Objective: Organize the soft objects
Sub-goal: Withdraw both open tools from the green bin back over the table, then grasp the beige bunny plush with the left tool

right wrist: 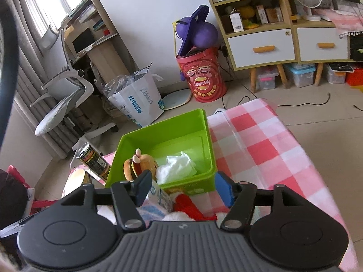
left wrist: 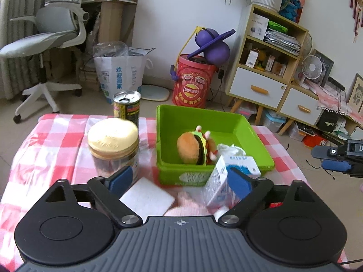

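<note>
A green bin (left wrist: 229, 122) (right wrist: 165, 131) stands on the pink checked tablecloth (left wrist: 54, 133). In it lie a hamburger plush (left wrist: 192, 147) (right wrist: 138, 164) and a white crumpled cloth (left wrist: 231, 149) (right wrist: 177, 166). My left gripper (left wrist: 179, 181) is open and empty, above a white sponge pad (left wrist: 147, 197) and a pink soft thing (left wrist: 188, 201). My right gripper (right wrist: 181, 188) is open and empty just in front of the bin, above a red and white plush (right wrist: 188, 208). A white and blue carton (left wrist: 226, 176) (right wrist: 162, 198) stands against the bin's near wall.
A jar with a cream lid (left wrist: 113, 142) and a drink can (left wrist: 127, 107) (right wrist: 93, 161) stand left of the bin. On the floor beyond are a red snack bucket (left wrist: 192, 81), a white bag (left wrist: 122, 72), an office chair (left wrist: 45, 45) and a shelf unit (left wrist: 267, 61).
</note>
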A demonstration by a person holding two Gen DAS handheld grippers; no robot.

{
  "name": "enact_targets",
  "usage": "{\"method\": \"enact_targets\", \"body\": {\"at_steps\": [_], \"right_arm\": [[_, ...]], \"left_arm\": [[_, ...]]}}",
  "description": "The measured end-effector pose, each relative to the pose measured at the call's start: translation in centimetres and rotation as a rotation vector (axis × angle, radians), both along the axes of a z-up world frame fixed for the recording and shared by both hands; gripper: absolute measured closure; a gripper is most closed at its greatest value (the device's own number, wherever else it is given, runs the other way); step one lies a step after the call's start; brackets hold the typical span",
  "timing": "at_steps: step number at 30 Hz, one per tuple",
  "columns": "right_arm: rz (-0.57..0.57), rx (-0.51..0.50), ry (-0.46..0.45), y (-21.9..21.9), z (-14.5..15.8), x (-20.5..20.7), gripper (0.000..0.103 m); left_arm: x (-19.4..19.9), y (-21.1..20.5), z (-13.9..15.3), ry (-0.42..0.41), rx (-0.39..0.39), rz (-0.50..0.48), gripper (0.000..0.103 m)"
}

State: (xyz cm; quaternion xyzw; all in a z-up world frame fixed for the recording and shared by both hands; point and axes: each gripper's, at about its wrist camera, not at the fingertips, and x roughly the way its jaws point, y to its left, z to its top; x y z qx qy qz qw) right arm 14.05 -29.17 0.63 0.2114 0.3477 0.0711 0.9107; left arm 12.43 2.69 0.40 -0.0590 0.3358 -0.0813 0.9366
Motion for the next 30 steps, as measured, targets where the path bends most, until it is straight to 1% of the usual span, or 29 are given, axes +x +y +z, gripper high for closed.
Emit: {"method": "enact_targets", "body": {"at_steps": [4,7,11,15,18,20,23,27,30], "right_arm": [[0.0,-0.015,0.007,-0.4,0.4,-2.0,0.052],[0.001,-0.019,0.02,-0.6,0.4,-3.3,0.047],[0.004,-0.012,0.031,-0.7,0.3,-5.0,0.045],[0.012,-0.008,0.045,-0.4,-0.4,-6.4,0.039],[0.029,-0.017,0.055,-0.1,-1.2,-7.2,0.038],[0.045,-0.042,0.072,0.1,-2.0,-7.6,0.038],[0.038,-0.081,0.125,0.3,-2.9,-7.8,0.038],[0.04,-0.119,0.166,0.5,-4.0,-7.9,0.038],[0.031,-0.128,0.195,0.5,-4.7,-7.8,0.038]], "left_arm": [[-1.8,0.8,0.3,0.015,0.004,0.012,0.006],[-3.1,1.5,0.3,0.031,-0.005,0.024,0.005],[-4.8,2.3,0.0,0.06,-0.014,0.033,0.005],[-6.2,2.4,-0.8,0.078,-0.009,0.03,0.005],[-7.1,2.3,-1.5,0.083,-0.01,0.028,0.005],[-7.5,2.3,-2.1,0.099,-0.007,0.026,0.005],[-7.9,1.9,-2.8,0.128,0.01,-0.007,0.005],[-8.3,1.2,-3.7,0.158,0.015,-0.051,0.005],[-8.6,0.4,-4.4,0.18,0.023,-0.079,0.005]]}}
